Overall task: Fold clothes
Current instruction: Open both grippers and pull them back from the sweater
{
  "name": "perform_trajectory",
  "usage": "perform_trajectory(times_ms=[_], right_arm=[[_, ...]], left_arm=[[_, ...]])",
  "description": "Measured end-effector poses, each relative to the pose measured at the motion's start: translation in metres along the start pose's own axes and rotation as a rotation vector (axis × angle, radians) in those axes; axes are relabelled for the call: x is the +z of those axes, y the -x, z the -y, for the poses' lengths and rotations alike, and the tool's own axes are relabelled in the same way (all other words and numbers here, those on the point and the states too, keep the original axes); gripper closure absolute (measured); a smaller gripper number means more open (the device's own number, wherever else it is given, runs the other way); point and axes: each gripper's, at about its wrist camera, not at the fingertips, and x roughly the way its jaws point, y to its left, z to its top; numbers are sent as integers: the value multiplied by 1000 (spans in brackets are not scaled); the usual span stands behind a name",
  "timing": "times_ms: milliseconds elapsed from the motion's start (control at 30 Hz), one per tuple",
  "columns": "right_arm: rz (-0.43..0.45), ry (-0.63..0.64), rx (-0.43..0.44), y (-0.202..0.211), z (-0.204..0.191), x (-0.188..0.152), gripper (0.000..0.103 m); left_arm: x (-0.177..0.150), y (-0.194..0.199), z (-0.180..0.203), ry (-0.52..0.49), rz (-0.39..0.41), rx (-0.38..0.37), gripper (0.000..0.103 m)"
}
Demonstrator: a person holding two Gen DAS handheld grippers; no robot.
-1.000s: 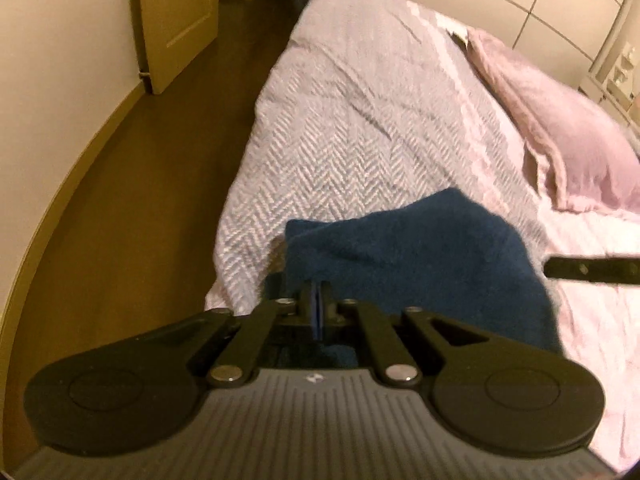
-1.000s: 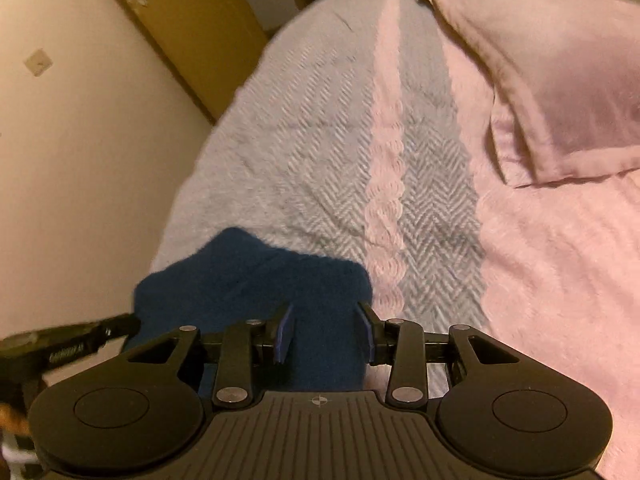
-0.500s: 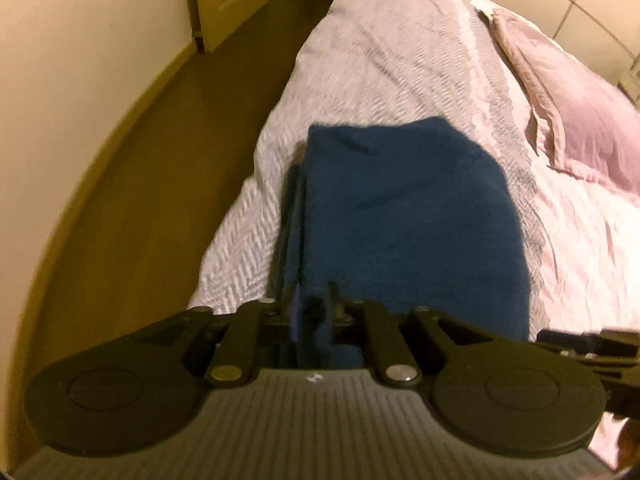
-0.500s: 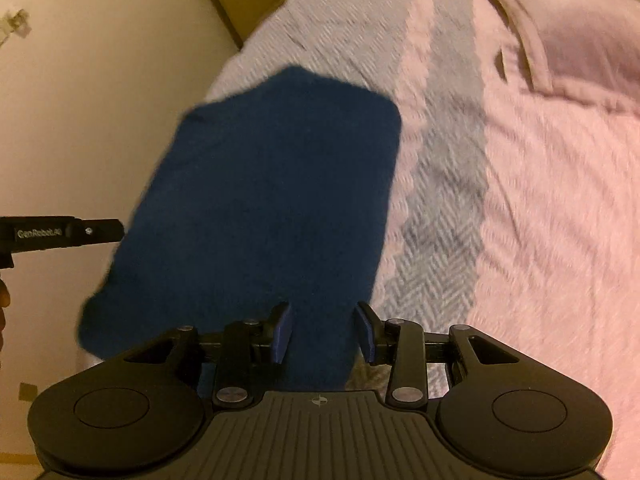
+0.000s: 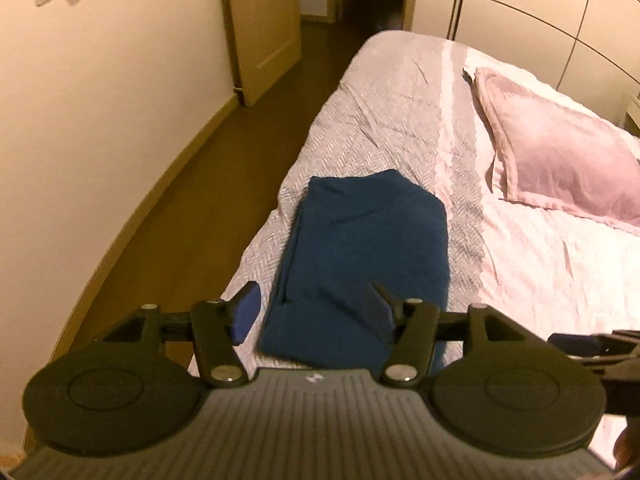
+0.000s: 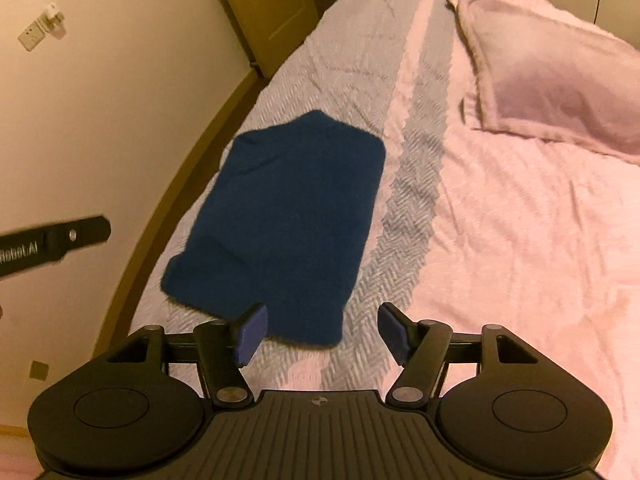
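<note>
Dark blue knit garment (image 5: 364, 256), folded into a layered rectangle, lies flat on grey herringbone bedspread (image 5: 384, 116) near bed's left edge. Long axis runs fwd, away from both grippers. Left gripper (image 5: 316, 312) straddles near end, jaws wide, empty. Right gripper (image 6: 322, 330) also wide/empty, offset to garment's right corner, so left is nearer.
</note>
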Motion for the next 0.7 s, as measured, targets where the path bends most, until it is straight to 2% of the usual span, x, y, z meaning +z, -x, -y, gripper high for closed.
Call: perform_trajectory(times_ms=[200,367,700], right_arm=[[32,62,33,50,10,-12,37],[49,138,87,86,34,-21,37],[42,244,158,149,124,-44,37]], left_arm=[[-20,58,32,53,53,67,42],[-45,99,80,129,120,179,36],[-108,151,191,302,88,267,36]])
